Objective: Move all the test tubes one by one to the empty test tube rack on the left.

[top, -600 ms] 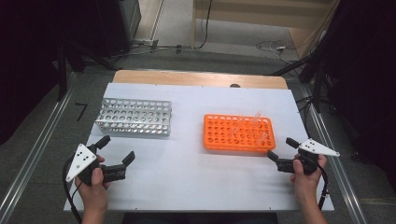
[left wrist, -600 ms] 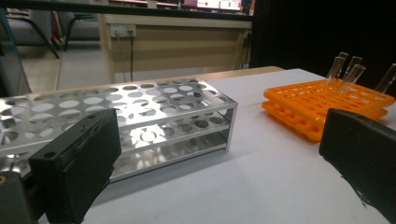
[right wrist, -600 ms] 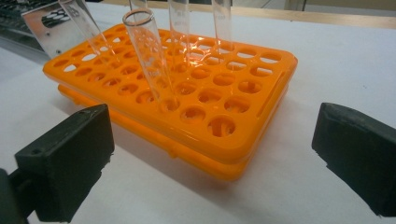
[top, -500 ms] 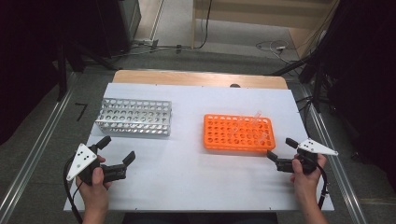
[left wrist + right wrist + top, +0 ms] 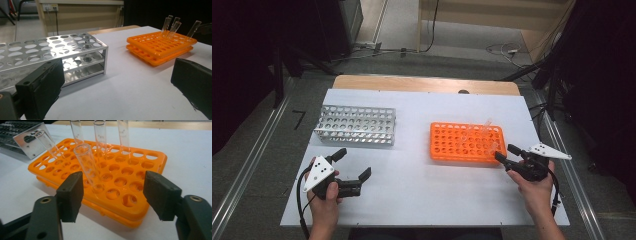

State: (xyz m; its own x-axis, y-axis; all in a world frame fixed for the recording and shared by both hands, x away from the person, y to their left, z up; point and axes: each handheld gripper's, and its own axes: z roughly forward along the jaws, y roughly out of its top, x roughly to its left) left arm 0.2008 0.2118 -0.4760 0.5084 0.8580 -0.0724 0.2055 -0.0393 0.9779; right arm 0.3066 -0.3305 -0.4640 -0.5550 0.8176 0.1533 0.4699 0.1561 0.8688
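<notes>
The right gripper (image 5: 508,154) is held low near the table's (image 5: 437,195) right edge, pointing at the near right corner of the orange rack (image 5: 452,145), its fingers (image 5: 71,195) partly open and empty with a leaning glass tube (image 5: 88,166) just ahead of the gap. The left gripper (image 5: 353,164) rests near the front left corner, fingers wide and empty, aimed at the steel rack (image 5: 357,125). Bare table lies between the racks and along the front edge.
</notes>
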